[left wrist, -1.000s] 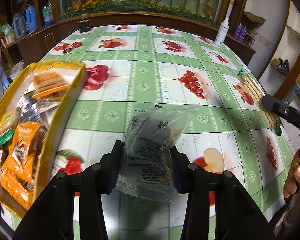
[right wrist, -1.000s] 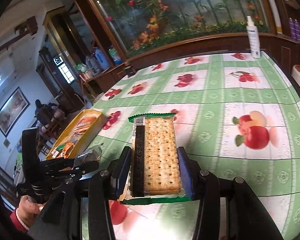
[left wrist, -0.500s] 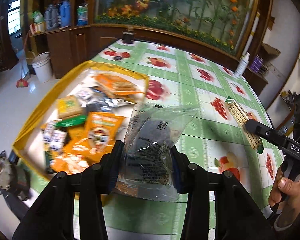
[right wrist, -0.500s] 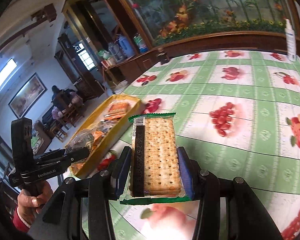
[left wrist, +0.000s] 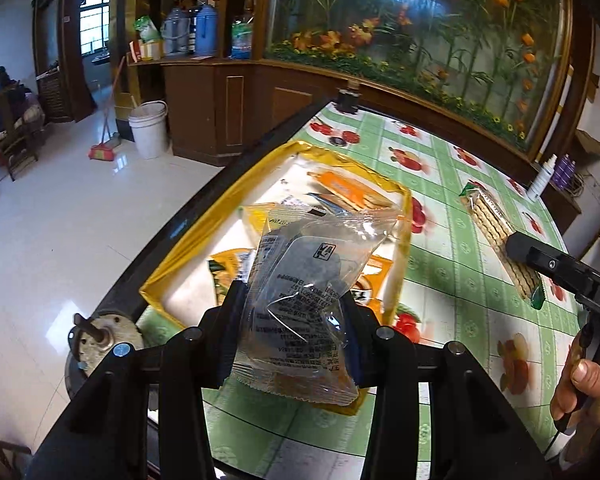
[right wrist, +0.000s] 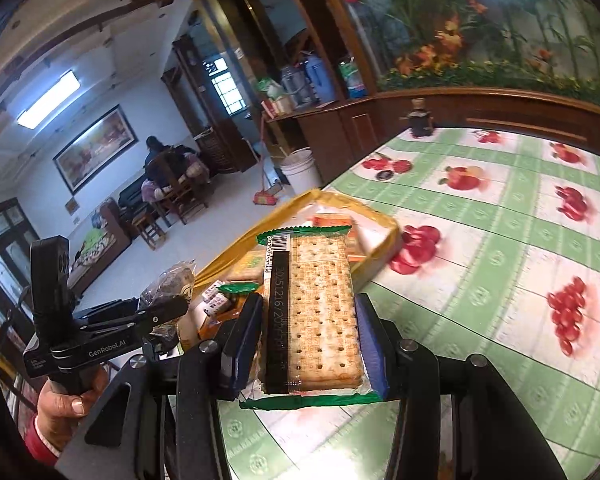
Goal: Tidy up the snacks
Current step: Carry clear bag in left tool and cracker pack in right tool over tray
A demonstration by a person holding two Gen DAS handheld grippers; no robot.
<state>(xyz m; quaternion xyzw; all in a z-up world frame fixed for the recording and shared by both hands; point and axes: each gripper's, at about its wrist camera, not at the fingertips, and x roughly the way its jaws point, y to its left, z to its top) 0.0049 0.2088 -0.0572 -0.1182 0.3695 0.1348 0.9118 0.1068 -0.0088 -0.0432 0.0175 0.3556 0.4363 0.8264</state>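
In the left wrist view, the left gripper [left wrist: 296,312] sits at 6 o'clock, its two black fingers clamped on a clear plastic snack packet [left wrist: 304,300] with dark printing. The packet stands up between the pads, held above the near end of a yellow tray [left wrist: 220,216]. The tray lies on the table's left edge and holds orange and yellow snack packs [left wrist: 352,192]. At 3 o'clock, the right gripper [left wrist: 516,248] reaches in, carrying a cracker pack [left wrist: 496,232] seen edge-on; a hand [left wrist: 584,384] grips its handle at 4 o'clock.

In the right wrist view, the right gripper [right wrist: 308,340] at 6 o'clock pinches the green-edged cracker pack [right wrist: 320,312] by its long sides, flat face up. At 9 o'clock, the left gripper [right wrist: 168,304] holds its packet [right wrist: 172,280] beside the tray [right wrist: 380,248]. Beyond, toward 1 o'clock, stretches a green-checked tablecloth [right wrist: 500,232] printed with red fruit. At 12 o'clock a small dark jar [right wrist: 420,120] stands at the table's far edge.
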